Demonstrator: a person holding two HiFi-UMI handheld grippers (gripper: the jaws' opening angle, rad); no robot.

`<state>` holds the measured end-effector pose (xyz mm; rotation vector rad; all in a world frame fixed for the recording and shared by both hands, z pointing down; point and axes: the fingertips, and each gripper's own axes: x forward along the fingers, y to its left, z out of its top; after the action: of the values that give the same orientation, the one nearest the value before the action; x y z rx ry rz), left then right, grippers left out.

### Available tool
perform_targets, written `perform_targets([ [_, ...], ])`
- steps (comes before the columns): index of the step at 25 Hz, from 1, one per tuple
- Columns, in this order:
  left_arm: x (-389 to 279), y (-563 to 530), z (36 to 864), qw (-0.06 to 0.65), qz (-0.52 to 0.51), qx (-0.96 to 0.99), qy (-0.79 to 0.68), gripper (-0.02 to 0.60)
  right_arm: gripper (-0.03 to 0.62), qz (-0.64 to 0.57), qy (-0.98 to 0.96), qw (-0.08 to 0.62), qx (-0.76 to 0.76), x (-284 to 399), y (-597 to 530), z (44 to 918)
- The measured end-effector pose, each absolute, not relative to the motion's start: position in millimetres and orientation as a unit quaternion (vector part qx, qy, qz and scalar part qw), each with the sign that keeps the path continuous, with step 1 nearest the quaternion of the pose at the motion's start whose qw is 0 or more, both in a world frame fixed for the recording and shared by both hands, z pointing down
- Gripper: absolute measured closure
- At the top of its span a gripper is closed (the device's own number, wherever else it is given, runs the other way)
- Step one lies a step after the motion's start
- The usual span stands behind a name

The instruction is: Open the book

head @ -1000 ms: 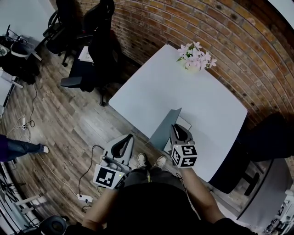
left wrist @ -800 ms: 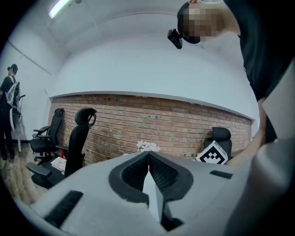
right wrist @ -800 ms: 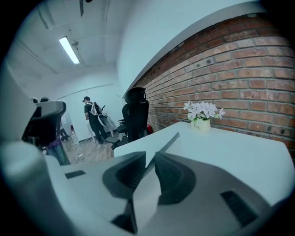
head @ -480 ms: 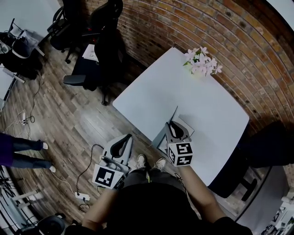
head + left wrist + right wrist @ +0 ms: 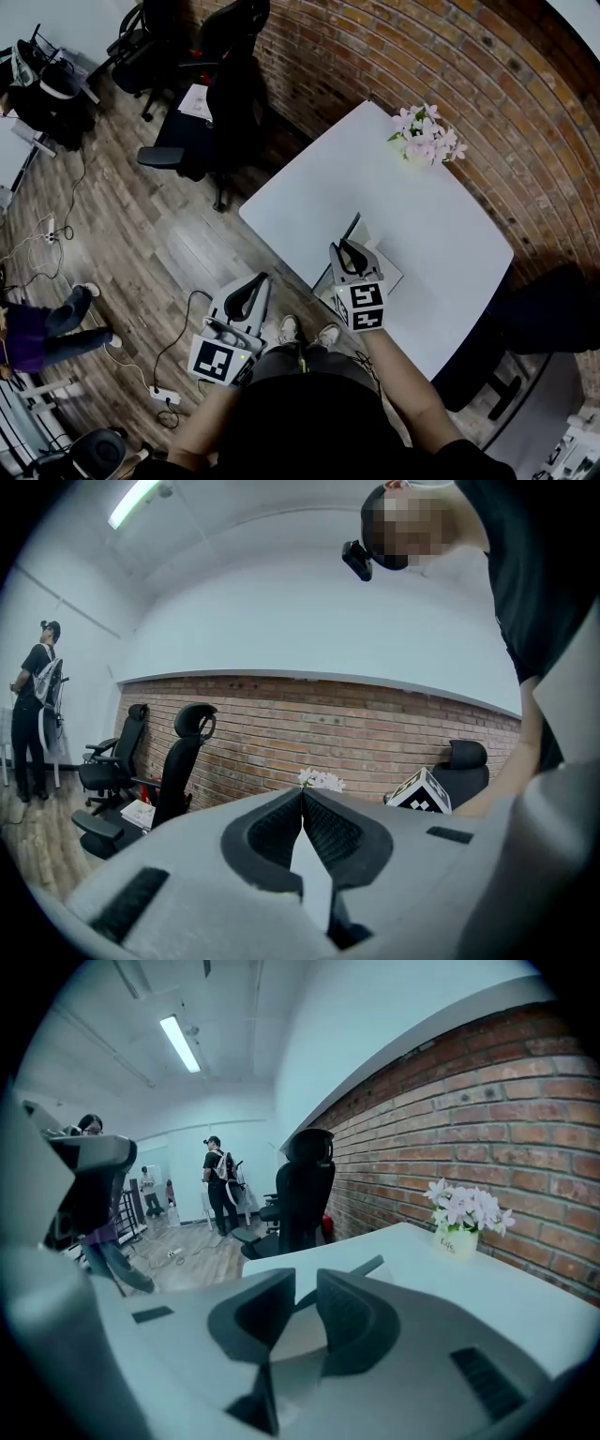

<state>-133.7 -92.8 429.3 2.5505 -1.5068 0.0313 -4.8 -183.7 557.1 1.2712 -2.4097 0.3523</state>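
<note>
book (image 5: 382, 266): lay at bench (image 5: 309, 187) near edge, 7 o'clock of flowers (image 5: 427, 141); cover (image 5: 350, 229) stood near upright. right tool (image 5: 349, 249): jaws slightly parted at cover's edge, seemingly unclamped. left tool (image 5: 251, 287): clenched, empty, off the bench. step judged: mid-opening; next likely called for tipping cover toward 10 o'clock.

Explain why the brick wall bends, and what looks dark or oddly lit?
Head view: the wide lens bows the red brick wall and white tabletop. Left gripper view: a dark circular border swallows the corners. Right gripper view: bluish cast; the long ceiling strip light blows out white.
</note>
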Motion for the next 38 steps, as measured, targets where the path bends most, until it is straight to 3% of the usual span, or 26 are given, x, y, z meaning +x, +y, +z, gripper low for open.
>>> perform_targets([
  [13,-151,-96,437,0.096,0.018,0.849,-0.520,0.555,0.514,0.103,-0.886,0.233,0.387,-57,-216,587],
  [16,-156,-96,438,0.098,0.019,0.845,-0.525,0.556,0.422,0.095,-0.893,0.236,0.371,-63,-216,590],
  [23,-161,-98,440,0.101,0.020,0.846,-0.524,0.555,0.347,0.084,-0.905,0.227,0.349,-75,-208,585],
  [38,-147,-108,432,0.089,0.008,0.859,-0.504,0.556,0.344,0.017,-0.907,0.192,0.375,-75,-220,517],
])
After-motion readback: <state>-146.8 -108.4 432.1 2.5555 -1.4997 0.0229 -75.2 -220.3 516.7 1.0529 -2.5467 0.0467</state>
